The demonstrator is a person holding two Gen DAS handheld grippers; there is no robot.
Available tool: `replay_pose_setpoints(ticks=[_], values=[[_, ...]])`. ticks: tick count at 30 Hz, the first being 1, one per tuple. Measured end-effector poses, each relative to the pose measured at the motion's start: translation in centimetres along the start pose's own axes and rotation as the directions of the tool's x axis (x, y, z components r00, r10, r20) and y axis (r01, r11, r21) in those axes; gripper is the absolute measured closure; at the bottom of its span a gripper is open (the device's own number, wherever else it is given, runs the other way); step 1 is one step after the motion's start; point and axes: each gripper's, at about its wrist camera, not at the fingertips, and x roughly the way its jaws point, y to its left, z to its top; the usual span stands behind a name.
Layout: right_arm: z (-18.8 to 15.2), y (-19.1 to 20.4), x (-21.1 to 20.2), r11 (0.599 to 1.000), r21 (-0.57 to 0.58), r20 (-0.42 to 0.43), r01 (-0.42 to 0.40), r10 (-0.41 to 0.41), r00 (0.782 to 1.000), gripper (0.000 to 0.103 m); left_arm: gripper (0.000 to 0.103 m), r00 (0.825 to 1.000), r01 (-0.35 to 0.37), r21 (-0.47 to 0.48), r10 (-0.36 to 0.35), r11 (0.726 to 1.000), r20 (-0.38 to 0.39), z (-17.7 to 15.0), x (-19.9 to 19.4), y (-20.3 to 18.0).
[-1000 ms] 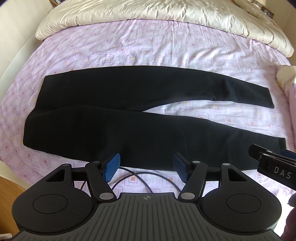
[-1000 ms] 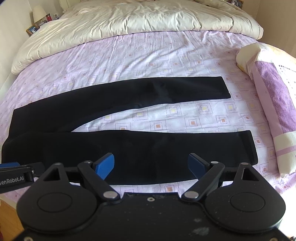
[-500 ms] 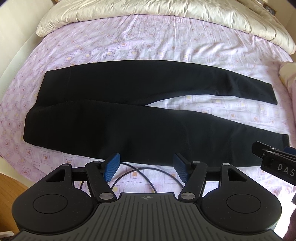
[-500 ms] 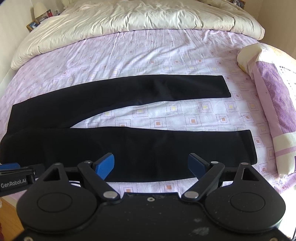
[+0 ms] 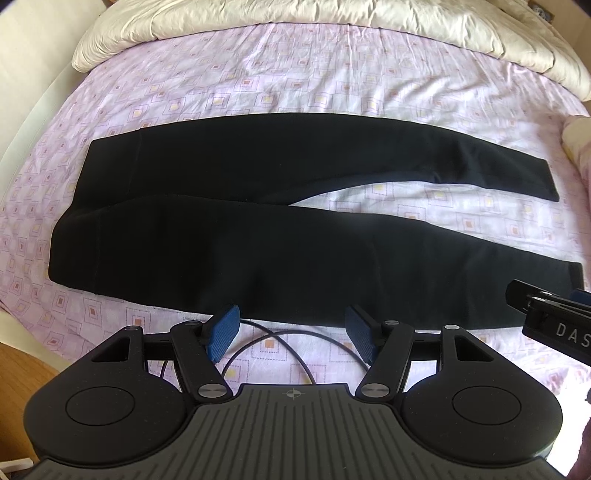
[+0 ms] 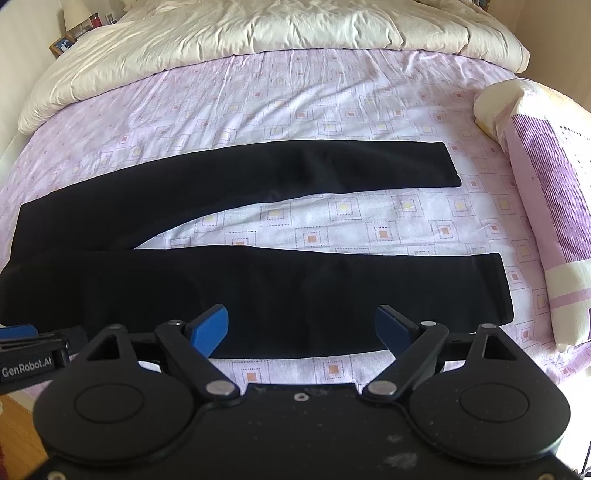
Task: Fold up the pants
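Black pants lie flat on the bed, spread across the pink patterned sheet, unfolded. Waist end sits to the left, both legs run to the right; the legs split apart past the crotch with a wedge of sheet showing between them. Far leg hem and near leg hem both end short of the striped pillow on the right side of the bed. Cream duvet is bunched along the far side, well apart from the pants. Left tongs are open, blue pads spread, nothing between them, poised just above the near edge of the pants around mid-thigh. A thin dark cable loops on the sheet under them. Right tongs are open too, wider gap, empty, over the near edge of the near leg. Each tool shows at the edge of the other's view: right one at the near hem end in the left wrist view, left one toward the waist end in the right wrist view. No contact with the fabric visible on either side.
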Motion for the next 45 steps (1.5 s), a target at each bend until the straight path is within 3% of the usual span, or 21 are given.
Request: replay_pose_setpoints(ticks=[36, 38, 45], values=[[0.7, 0.3, 3.4, 1.000, 0.008, -0.106, -0.017, 0.017, 0.994, 0.011, 0.043, 0.994, -0.040, -0.037, 0.036, 0.999, -0.100, 0.4, 1.6, 1.6], [0.7, 0.7, 3.8, 1.000, 0.004, -0.118, -0.017, 0.017, 0.993, 0.011, 0.054, 0.993, -0.034, -0.044, 0.029, 0.998, -0.113, 0.7, 1.9, 2.3], [1.2, 2.0, 4.7, 0.997, -0.005, -0.093, -0.072, 0.072, 0.993, 0.015, 0.070, 0.990, 0.006, -0.051, -0.014, 0.999, -0.142, 2.5, 3.7, 4.6]])
